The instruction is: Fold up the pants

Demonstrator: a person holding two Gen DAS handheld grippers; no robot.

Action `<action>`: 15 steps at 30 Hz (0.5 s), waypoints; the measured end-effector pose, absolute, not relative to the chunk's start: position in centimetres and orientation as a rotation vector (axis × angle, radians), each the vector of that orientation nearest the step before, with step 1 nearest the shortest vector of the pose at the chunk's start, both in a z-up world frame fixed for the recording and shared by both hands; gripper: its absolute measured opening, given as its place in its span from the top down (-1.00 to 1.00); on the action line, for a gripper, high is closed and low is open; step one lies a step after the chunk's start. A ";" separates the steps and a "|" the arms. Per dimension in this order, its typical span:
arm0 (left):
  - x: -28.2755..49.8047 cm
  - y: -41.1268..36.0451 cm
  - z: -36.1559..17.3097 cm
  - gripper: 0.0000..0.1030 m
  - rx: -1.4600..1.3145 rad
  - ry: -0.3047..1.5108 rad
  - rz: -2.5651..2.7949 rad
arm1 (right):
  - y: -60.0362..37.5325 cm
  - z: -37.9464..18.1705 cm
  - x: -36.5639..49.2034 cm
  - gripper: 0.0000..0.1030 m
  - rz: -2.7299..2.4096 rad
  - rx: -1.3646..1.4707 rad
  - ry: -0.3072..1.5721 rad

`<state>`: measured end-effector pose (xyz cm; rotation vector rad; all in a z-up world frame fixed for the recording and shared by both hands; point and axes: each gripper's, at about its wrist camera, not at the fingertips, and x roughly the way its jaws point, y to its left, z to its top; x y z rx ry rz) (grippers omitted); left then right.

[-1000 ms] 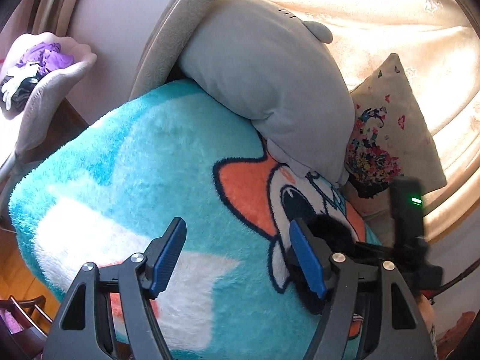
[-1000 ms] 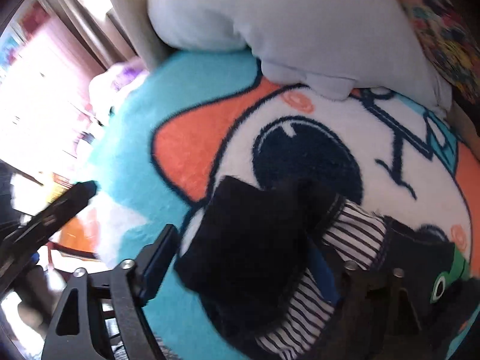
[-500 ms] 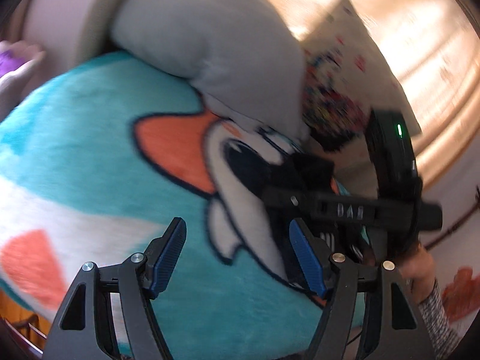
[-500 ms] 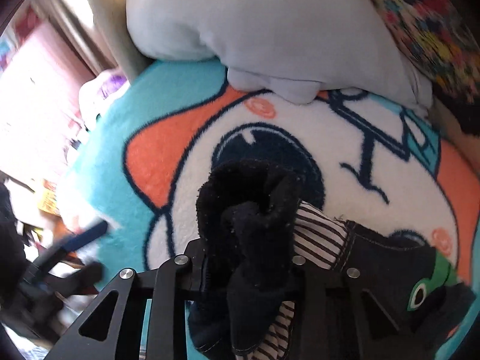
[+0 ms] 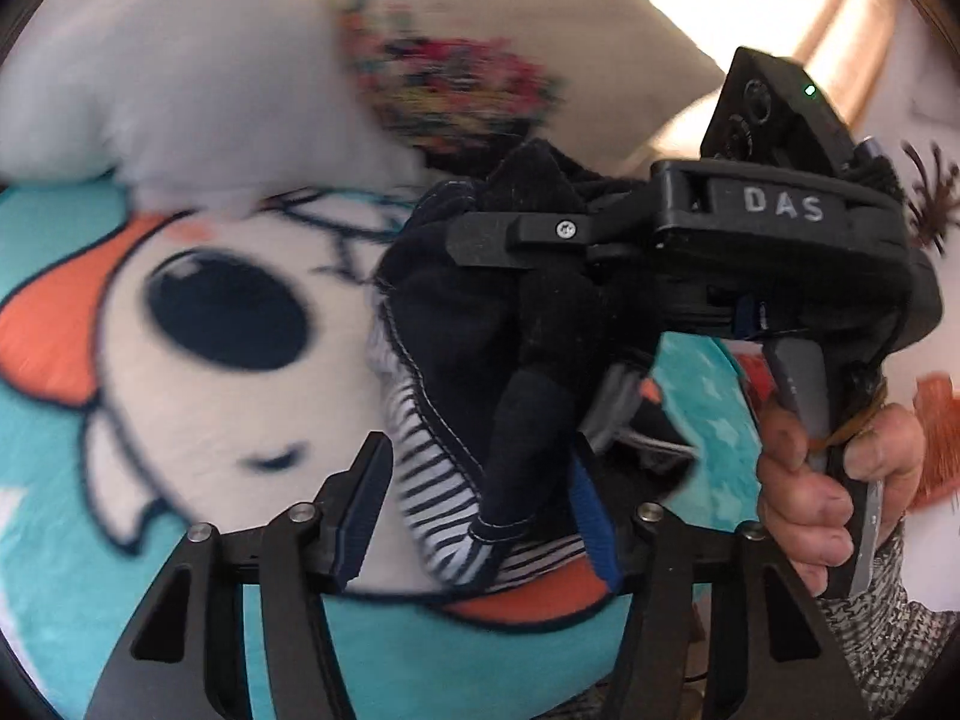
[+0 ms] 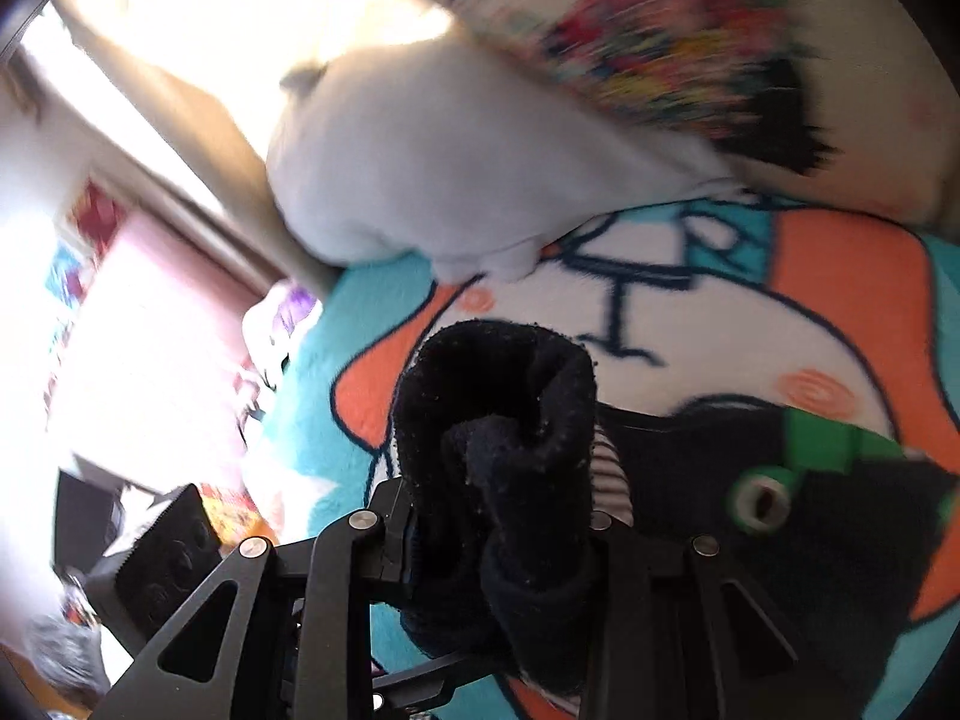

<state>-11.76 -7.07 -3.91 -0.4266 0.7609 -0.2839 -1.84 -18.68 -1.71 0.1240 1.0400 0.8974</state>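
Observation:
The pants [image 5: 480, 324] are small, dark navy with a black-and-white striped lining, bunched up over a teal cartoon blanket [image 5: 180, 420]. My right gripper [image 6: 498, 516] is shut on a thick fold of the pants [image 6: 504, 420] and lifts it off the blanket; from the left wrist view it [image 5: 540, 240] comes in from the right, held by a hand. My left gripper [image 5: 480, 516] is open, its blue-padded fingers on either side of the hanging lower end of the pants, not closed on it.
A grey plush pillow [image 5: 180, 90] and a floral cushion [image 5: 468, 78] lie at the back of the bed. More dark fabric with a green patch [image 6: 810, 480] lies on the blanket [image 6: 840, 300] to the right.
My right gripper closed on the pants and lifted the bunch. My left gripper swung right toward the pants, so its open fingers now straddle the hanging end.

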 end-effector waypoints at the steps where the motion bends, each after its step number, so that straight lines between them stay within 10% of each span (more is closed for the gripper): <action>1: -11.4 -8.2 -3.6 -0.11 -0.405 0.762 -0.306 | -19.4 -1.6 -1.7 0.37 0.886 0.147 1.029; 6: -10.2 -12.9 -3.8 -0.11 -0.323 0.804 -0.388 | -26.6 -2.3 -1.1 0.27 0.794 0.261 0.974; 10: -10.7 -13.4 -3.3 -0.11 -0.342 0.831 -0.427 | -32.1 -4.3 -0.8 -0.22 0.651 0.272 0.969; 15: -10.1 -11.9 -1.8 -0.22 -0.408 0.794 -0.384 | -37.2 -1.6 -2.1 -0.23 0.572 0.359 0.814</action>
